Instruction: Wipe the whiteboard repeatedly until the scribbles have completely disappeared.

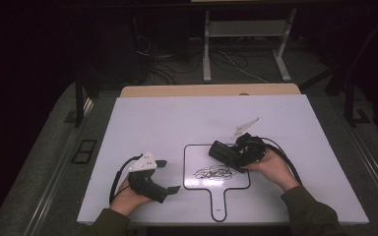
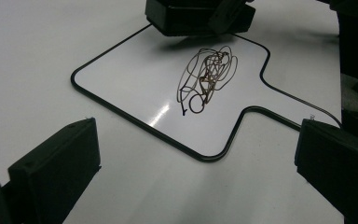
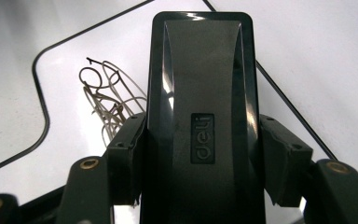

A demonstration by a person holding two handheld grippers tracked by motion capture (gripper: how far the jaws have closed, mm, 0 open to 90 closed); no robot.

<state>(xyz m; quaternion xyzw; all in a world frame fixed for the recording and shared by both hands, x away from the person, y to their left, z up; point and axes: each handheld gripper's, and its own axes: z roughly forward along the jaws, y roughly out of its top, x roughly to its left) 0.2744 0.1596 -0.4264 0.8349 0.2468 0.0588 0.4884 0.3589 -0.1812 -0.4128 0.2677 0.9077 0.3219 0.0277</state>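
Note:
A small paddle-shaped whiteboard with a black rim lies on the table, its handle toward me. A dark scribble covers its middle. My right gripper is shut on a black board eraser, held over the board's far right part beside the scribble. The eraser's long body runs between the two pads. My left gripper rests open on the table to the left of the board, with nothing between its jaws.
The board lies on a large white tabletop whose wooden edge shows at the back. Beyond it are a metal table frame and cables on the floor. Cables trail from both grippers.

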